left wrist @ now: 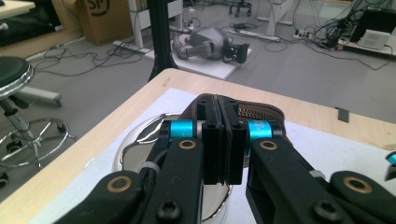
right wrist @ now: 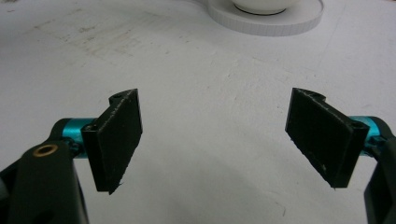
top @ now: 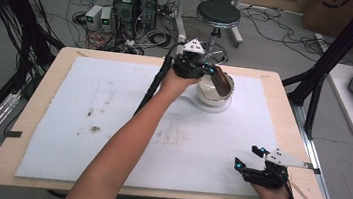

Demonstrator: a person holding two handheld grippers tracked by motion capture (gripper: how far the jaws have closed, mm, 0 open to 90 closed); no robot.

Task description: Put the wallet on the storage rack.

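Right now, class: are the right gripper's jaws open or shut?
Open. The right gripper shows its two black pads standing wide apart, with bare white mat between them.

White mat (top: 111, 122) lies open; only the bowl (top: 214, 91) obstructs, far side

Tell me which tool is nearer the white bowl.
Left. The left tool hangs at the white bowl, shut on a brown object over it. The right tool rests open near the table's front edge, well apart.
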